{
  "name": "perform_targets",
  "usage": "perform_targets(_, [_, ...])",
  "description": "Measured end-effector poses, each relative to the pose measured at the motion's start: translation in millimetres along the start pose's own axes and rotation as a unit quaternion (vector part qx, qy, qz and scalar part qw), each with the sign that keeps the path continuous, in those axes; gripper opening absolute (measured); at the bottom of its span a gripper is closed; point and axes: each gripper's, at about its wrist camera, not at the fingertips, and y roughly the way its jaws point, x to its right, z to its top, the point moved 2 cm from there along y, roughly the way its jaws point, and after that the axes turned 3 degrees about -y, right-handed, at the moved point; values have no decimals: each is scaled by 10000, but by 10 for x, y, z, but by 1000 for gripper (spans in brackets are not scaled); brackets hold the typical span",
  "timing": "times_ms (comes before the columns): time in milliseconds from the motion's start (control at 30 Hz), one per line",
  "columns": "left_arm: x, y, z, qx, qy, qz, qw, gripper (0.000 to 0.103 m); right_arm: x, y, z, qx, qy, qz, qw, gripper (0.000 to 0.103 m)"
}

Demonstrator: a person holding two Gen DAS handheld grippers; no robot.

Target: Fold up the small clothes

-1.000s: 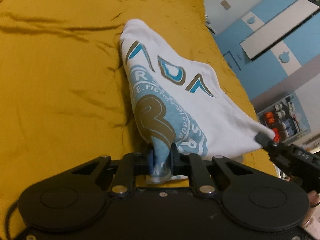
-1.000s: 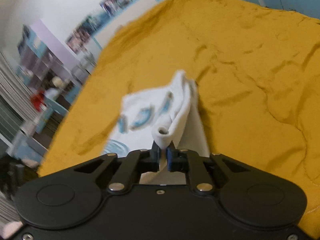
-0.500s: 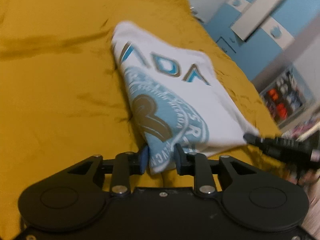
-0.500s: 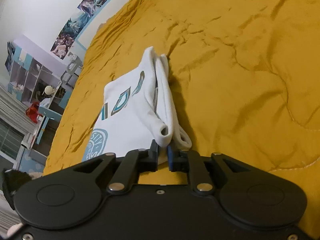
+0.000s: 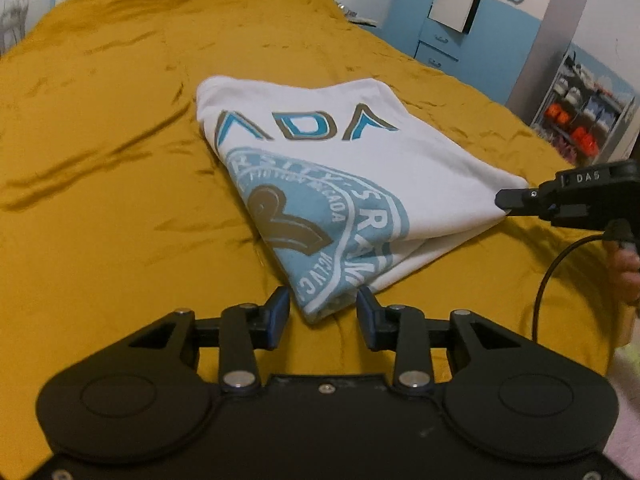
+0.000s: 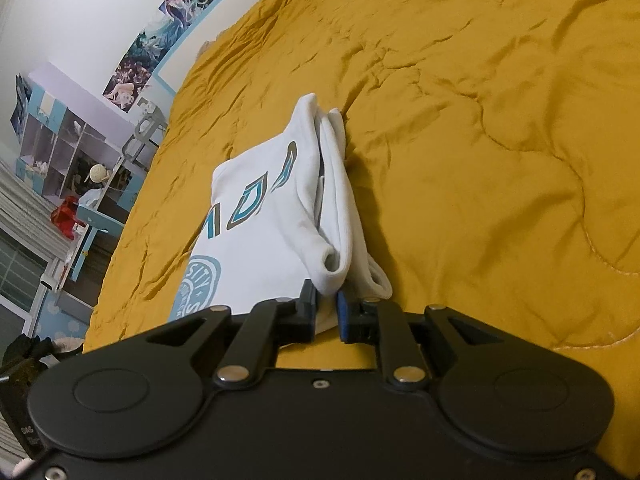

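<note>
A folded white T-shirt [image 5: 340,168] with a blue and brown print lies flat on the mustard bedspread [image 5: 100,200]. Its near corner rests between the fingers of my left gripper [image 5: 322,312], which stands open with both pads clear of the cloth. My right gripper [image 6: 326,312] is shut on the shirt's [image 6: 260,232] thick folded corner, with white cloth filling the narrow gap between its pads. In the left wrist view the right gripper [image 5: 504,200] pinches the shirt's right corner just above the bed.
Bedspread [image 6: 480,160] stretches wide around the shirt. A blue and white wardrobe [image 5: 440,40] and a storage rack [image 5: 580,120] stand beyond the bed's far edge. A shelf unit [image 6: 60,160] is at the bedside. A hand [image 5: 624,268] and cable [image 5: 560,272] trail behind the right gripper.
My left gripper let go of the shirt's corner and its jaws spread apart. The shirt, held up and tilted before, has come down flat on the bed. The right gripper sank with its corner.
</note>
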Motion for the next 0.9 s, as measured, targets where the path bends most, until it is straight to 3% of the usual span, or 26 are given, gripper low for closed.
perform_targets(67, [28, 18, 9, 8, 114, 39, 9999, 19, 1, 9, 9, -13, 6, -8, 10000, 13])
perform_targets(267, [25, 83, 36, 7, 162, 100, 9998, 5, 1, 23, 12, -54, 14, -57, 10000, 13])
perform_targets(467, [-131, -126, 77, 372, -409, -13, 9985, 4, -116, -122, 34, 301, -163, -4, 9994, 5])
perform_targets(533, [-244, -97, 49, 265, -750, -159, 9967, 4, -131, -159, 21, 357, -167, -26, 9992, 4])
perform_targets(733, [-437, 180, -127, -201, -1456, -457, 9881, 5, 162, 83, -149, -38, 191, -164, 9997, 4])
perform_targets(800, [-482, 128, -103, -212, -1622, -589, 9848, 7, 184, 43, -128, -53, 211, -111, 9997, 10])
perform_targets(833, [-495, 75, -83, -170, -1688, -623, 9835, 10, 161, -3, -100, -70, 182, -67, 9998, 18])
perform_targets(900, [-511, -32, -36, -94, -1823, -593, 9814, 20, 88, -102, -35, -61, -33, -101, 9999, 24])
